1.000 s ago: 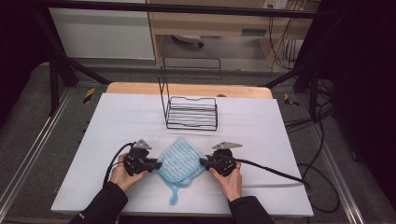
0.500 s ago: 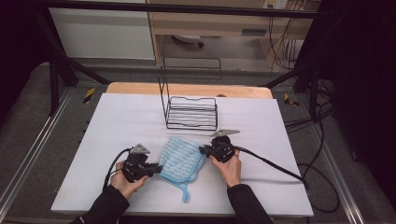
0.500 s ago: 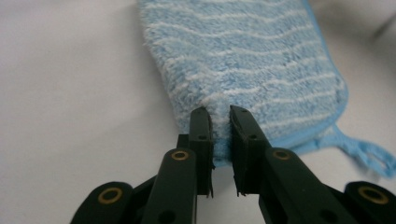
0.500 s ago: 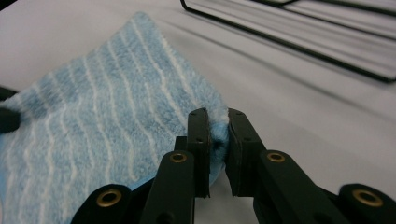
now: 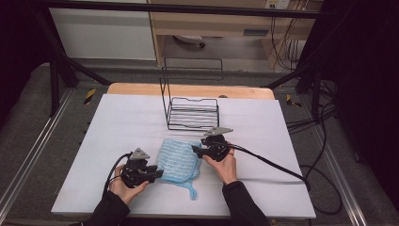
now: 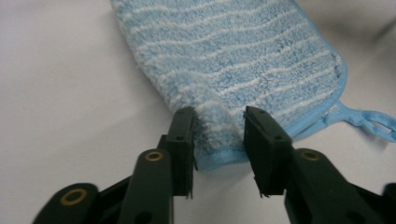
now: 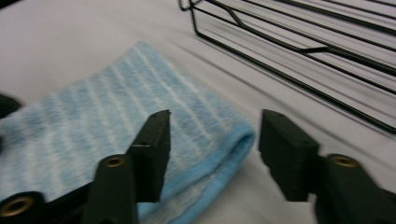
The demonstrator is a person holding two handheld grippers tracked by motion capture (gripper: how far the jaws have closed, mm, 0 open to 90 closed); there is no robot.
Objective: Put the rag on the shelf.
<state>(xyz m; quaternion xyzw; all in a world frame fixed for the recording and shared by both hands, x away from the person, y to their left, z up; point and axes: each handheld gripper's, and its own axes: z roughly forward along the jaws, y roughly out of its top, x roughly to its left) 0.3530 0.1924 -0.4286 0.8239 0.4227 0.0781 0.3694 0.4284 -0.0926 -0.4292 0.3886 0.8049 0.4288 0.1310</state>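
The folded blue striped cloth (image 5: 177, 160) lay on the white table (image 5: 117, 122) before the wire rack (image 5: 193, 113). Left gripper (image 6: 218, 135) and right gripper (image 7: 212, 140) jaws, just opening, straddled its corners ungripped. No legible markings.

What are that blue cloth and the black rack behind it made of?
The blue cloth looks like soft terry or microfibre: fuzzy pile, pale stripes, stitched blue edging. The black rack looks like thin metal wire, probably coated or painted: slim, smooth dark rods.
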